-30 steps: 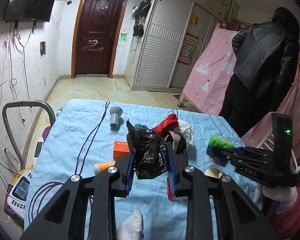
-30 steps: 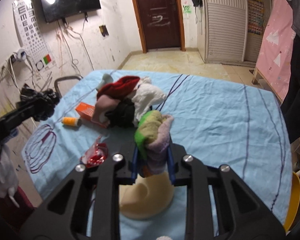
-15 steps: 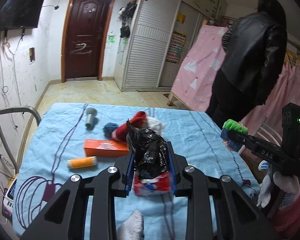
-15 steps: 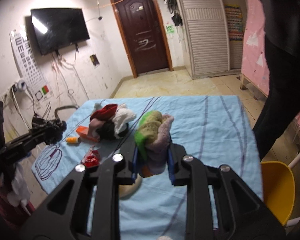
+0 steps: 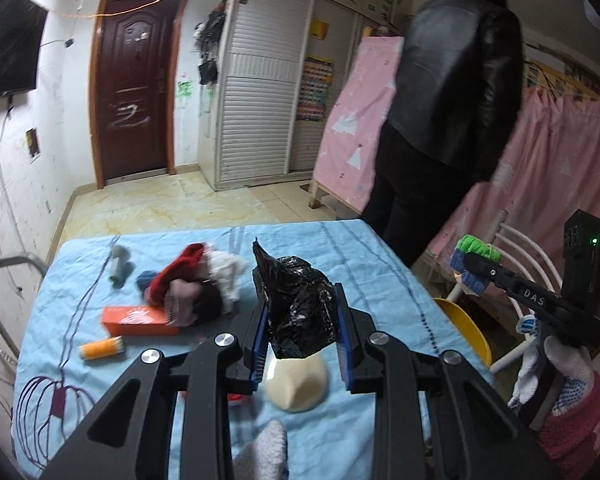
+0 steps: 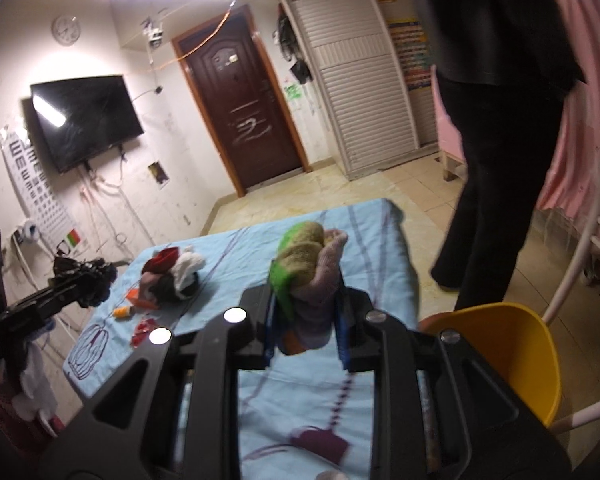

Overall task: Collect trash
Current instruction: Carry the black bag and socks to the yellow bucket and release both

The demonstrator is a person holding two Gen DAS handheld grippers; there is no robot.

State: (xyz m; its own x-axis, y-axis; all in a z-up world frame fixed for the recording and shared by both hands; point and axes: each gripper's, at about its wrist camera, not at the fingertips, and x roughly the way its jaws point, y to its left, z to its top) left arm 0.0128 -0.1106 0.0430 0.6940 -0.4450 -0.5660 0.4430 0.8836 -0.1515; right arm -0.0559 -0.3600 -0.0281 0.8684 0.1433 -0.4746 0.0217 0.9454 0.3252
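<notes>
The table [image 5: 380, 264] carries a blurred heap of clothes [image 5: 192, 280] near its far left corner. Above it, the left gripper [image 5: 302, 332] clenches a black bag [image 5: 300, 312]; the right gripper [image 6: 306, 312] clenches a rag [image 6: 308, 268], its lower end hidden.

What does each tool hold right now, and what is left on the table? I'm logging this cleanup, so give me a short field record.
left tool: shut on black plastic bag, raised above the table
right tool: shut on green and pink cloth bundle
table: blue sheet; clothes pile, orange box, orange tube, grey cylinder, cream object
yellow bin: beside the table's right edge
</notes>
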